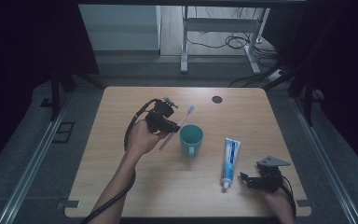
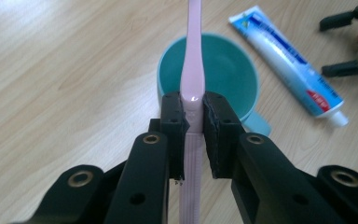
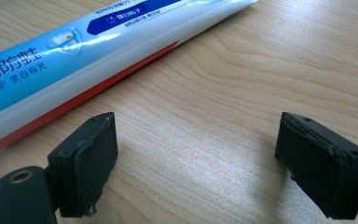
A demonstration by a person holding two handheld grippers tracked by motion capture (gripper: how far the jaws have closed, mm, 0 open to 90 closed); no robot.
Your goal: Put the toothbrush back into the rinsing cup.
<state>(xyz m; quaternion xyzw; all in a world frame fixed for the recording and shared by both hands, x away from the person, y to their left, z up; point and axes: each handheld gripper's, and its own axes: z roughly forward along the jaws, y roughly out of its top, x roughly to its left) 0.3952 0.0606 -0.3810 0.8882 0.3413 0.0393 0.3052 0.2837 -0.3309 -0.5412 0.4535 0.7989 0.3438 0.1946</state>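
A: Left gripper [image 1: 171, 127], what's it got?

B: Pink toothbrush [image 1: 177, 126]. Jaws clamped on the handle, pads pressing both sides, clear in the left gripper view. Brush sits lifted off the table [image 1: 135, 196], slanted, bristle end up & toward the far side in the high view.

A: Where's that vs the cup?

B: Teal cup [image 1: 191, 140] stands upright approx mid-table, handle toward the person. Brush is just left of it in the high view. In the left gripper view the brush shaft [image 2: 192, 60] crosses right over the cup's open mouth [image 2: 223, 65]. Can't tell if it touches the rim.

A: Right gripper?

B: Right gripper [image 1: 248, 179] is low at the near right part of the table, jaws wide apart, nothing btwn them. Bare wood btwn the pads [image 3: 91, 163] in the right gripper view.

A: Toothpaste?

B: Toothpaste tube [image 1: 230, 161] lies flat, right of the cup, cap end toward the person. It's just beside the right gripper's left pad, not gripped. Tube [image 3: 74, 60] is blue & white w/ a red stripe.

A: Anything else?

B: Small dark round disc [image 1: 217, 99] on the far side of the table, well apart from everything.
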